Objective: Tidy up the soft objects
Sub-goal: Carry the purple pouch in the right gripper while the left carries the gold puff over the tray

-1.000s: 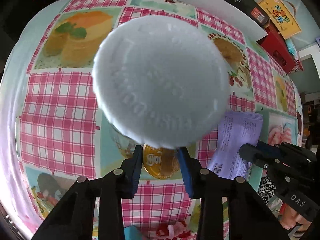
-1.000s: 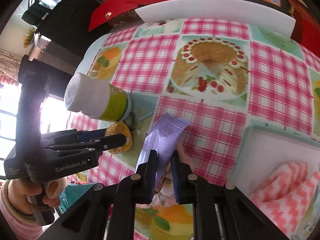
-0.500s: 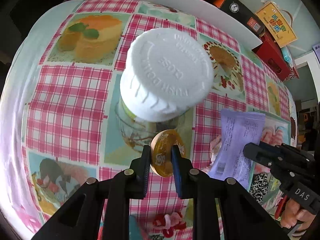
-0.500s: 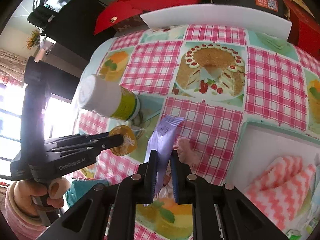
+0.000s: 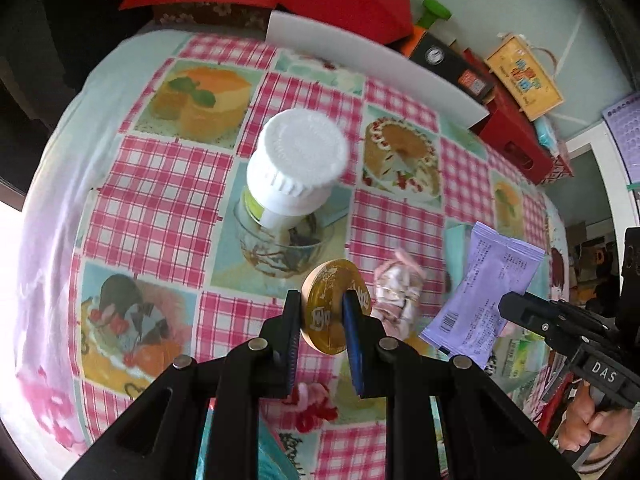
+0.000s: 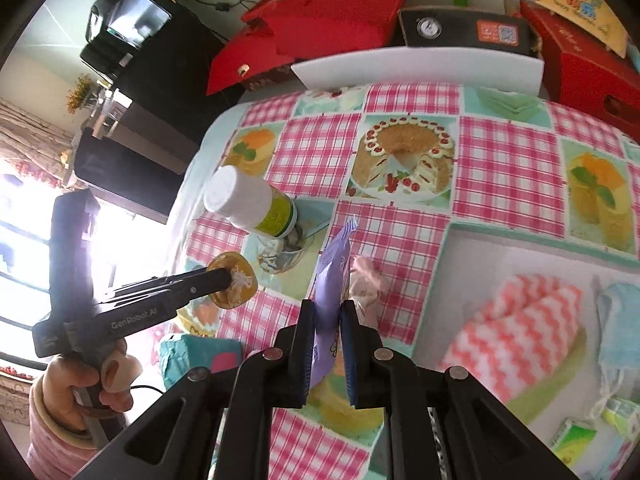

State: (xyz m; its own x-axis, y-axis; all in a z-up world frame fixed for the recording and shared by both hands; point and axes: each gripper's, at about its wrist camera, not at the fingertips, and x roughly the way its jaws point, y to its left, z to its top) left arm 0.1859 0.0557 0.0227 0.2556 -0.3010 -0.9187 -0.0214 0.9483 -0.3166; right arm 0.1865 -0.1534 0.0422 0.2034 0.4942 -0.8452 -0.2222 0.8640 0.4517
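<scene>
My left gripper (image 5: pixel 320 316) is shut on a round gold disc (image 5: pixel 332 304) and holds it above the checked tablecloth; the disc also shows in the right wrist view (image 6: pixel 236 280). My right gripper (image 6: pixel 326 344) is shut on a purple packet (image 6: pixel 332 280), held upright; it shows to the right in the left wrist view (image 5: pixel 480 292). A pale pink soft bundle (image 5: pixel 398 288) lies on the cloth between the two grippers. A pink-and-white zigzag towel (image 6: pixel 516 328) and a blue cloth (image 6: pixel 620 320) lie in a white tray (image 6: pixel 472 248) at the right.
A white-capped bottle (image 5: pixel 296 164) stands in a glass bowl (image 5: pixel 280 252) just beyond the disc. A white board (image 6: pixel 420 68), red boxes (image 6: pixel 328 8) and a black box line the far edge. A teal pack (image 6: pixel 192 356) lies near the front edge.
The left gripper has closed on the gold disc and lifted it up and back from the bottle. The right gripper has risen with the purple packet, uncovering the pink bundle.
</scene>
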